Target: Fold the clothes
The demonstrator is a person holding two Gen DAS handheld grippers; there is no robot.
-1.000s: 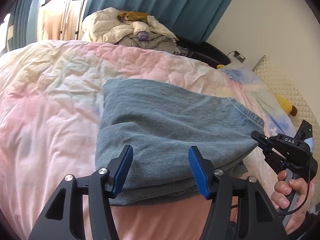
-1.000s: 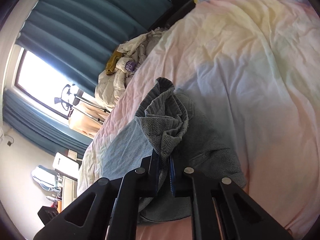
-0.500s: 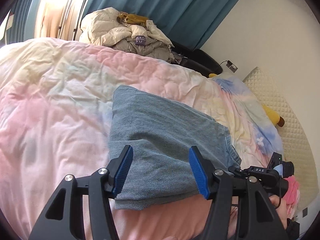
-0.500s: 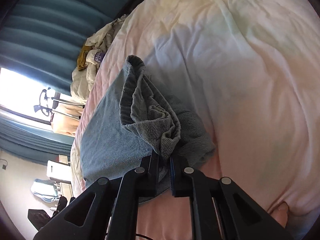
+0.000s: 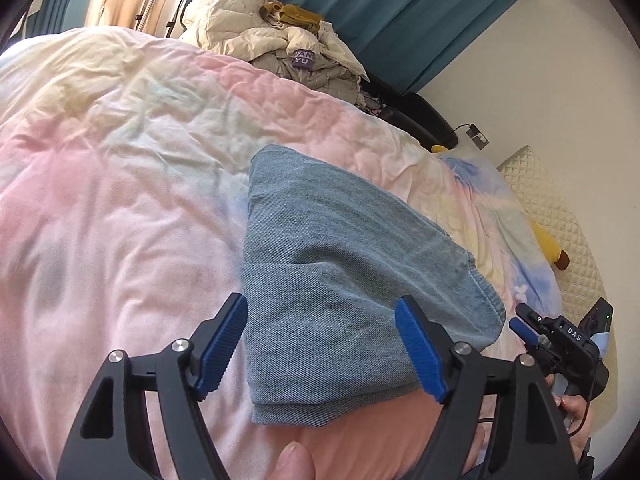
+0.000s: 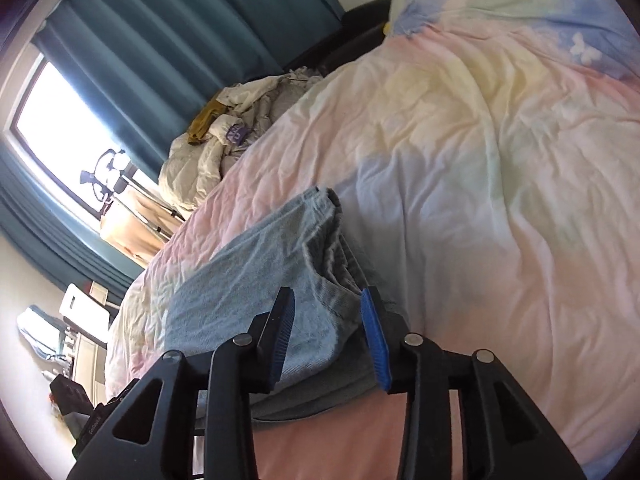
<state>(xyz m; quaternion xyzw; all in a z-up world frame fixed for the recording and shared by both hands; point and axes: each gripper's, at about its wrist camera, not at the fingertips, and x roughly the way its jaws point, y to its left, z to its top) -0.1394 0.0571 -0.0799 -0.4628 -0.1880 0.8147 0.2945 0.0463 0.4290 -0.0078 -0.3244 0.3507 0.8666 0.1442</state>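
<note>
Yellow plush toy [image 5: 550, 248] half hidden behind duvet [image 5: 120, 160]; jeans [image 6: 240, 280] near edge hidden behind right claw [image 6: 328, 332]

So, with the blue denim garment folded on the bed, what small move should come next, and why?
Probably draw both grippers back. The folded blue denim garment lies on the pastel duvet; the right gripper has just been opening, its pads off the cloth, and the left gripper is open.

Folded jeans [image 5: 344, 280] are lying on the bed's quilt [image 5: 120, 184], near its front edge — a heap of clothes [image 5: 276, 50] is sitting behind the bed, before the curtains [image 5: 400, 12]. To the jeans' right, a plush toy [image 5: 550, 246] is resting against the headboard [image 5: 560, 208].
</note>
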